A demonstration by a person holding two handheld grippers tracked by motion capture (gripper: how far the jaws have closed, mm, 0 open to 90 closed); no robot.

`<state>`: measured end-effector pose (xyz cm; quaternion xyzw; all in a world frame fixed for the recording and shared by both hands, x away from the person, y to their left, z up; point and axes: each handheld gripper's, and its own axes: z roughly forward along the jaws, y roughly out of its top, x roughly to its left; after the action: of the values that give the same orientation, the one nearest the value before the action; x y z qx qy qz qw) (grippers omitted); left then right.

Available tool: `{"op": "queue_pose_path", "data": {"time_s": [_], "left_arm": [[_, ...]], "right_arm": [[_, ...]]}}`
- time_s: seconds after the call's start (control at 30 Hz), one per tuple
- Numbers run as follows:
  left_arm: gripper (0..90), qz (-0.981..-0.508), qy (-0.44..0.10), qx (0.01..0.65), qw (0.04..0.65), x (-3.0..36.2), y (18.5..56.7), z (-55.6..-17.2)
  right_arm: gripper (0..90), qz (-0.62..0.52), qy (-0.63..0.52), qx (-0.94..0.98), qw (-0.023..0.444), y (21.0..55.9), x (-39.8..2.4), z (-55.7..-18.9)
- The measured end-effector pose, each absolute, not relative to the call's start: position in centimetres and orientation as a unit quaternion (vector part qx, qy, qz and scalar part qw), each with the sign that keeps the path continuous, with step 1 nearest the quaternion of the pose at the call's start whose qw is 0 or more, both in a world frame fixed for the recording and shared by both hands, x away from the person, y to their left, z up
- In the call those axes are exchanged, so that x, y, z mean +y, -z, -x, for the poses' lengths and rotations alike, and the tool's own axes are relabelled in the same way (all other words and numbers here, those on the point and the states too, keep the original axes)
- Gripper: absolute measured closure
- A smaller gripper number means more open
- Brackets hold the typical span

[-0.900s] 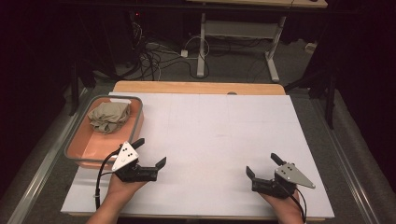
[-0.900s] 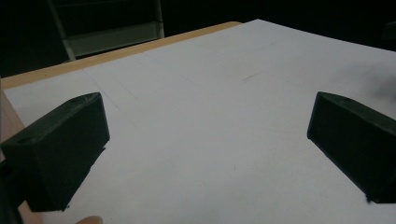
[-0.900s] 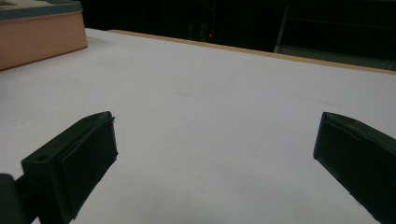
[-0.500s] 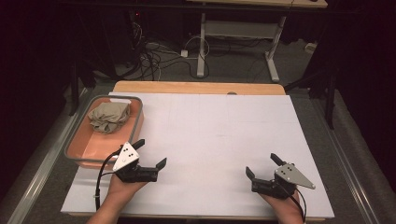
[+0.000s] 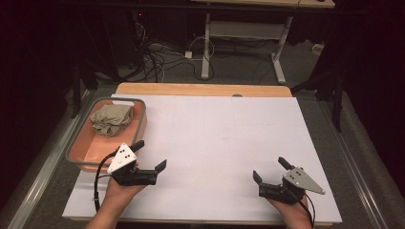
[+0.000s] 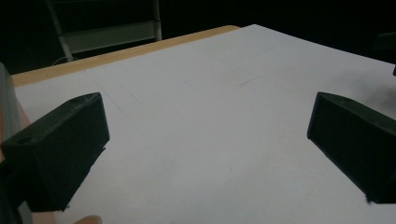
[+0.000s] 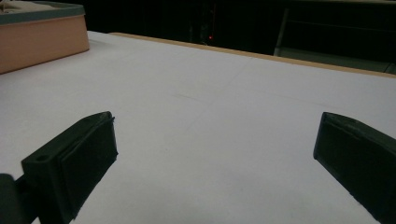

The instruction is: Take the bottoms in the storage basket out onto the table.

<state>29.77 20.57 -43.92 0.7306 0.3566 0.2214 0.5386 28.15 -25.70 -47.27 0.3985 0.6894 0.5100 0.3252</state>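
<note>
Both tongs, left tongs (image 5: 152, 155) and right tongs (image 5: 270, 169), stand open and empty. The crumpled cloth (image 5: 111, 119) in the basket (image 5: 139, 125), at 11 o'clock from the left tongs, looks soft and light; pinch a raised fold.

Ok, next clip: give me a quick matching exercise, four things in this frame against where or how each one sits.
Things:
1. crumpled cloth
2. bin
3. left gripper
4. right gripper

Places or states:
A. open above bare white sheet, near right corner
B. lying inside the orange container
C. open, just right of the bin's near end
D. at the table's left edge, grey rim

Pairs: 1-B, 2-D, 3-C, 4-A
</note>
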Motion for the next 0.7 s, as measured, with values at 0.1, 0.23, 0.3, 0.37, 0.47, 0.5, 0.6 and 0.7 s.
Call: {"op": "queue_pose_path", "data": {"time_s": [0.1,0.23,0.3,0.37,0.47,0.5,0.6,0.7], "left_arm": [[0.0,-0.734,-0.220,0.358,0.533,20.8,43.7,-29.9],[0.0,-0.733,-0.225,0.364,0.529,21.4,43.4,-29.9],[0.0,-0.732,-0.231,0.368,0.526,22.1,43.1,-29.8],[0.0,-0.730,-0.233,0.373,0.524,22.7,43.0,-29.8],[0.0,-0.727,-0.237,0.379,0.521,23.4,42.9,-29.9],[0.0,-0.725,-0.239,0.383,0.520,23.8,42.8,-29.9],[0.0,-0.720,-0.246,0.393,0.516,24.9,42.6,-30.0],[0.0,-0.713,-0.260,0.408,0.507,26.4,42.4,-30.2]], "right_arm": [[0.3,-0.398,-0.509,0.690,0.325,47.3,-25.8,-28.3],[0.3,-0.398,-0.509,0.691,0.325,47.3,-25.8,-28.3],[0.3,-0.398,-0.509,0.690,0.326,47.2,-25.8,-28.3],[0.3,-0.397,-0.509,0.690,0.326,47.2,-25.9,-28.2],[0.3,-0.398,-0.509,0.690,0.326,47.3,-25.9,-28.2],[0.3,-0.398,-0.509,0.690,0.326,47.3,-25.8,-28.2],[0.3,-0.399,-0.509,0.691,0.325,47.3,-25.8,-28.2],[0.3,-0.399,-0.508,0.690,0.326,47.2,-25.8,-28.2]]}}
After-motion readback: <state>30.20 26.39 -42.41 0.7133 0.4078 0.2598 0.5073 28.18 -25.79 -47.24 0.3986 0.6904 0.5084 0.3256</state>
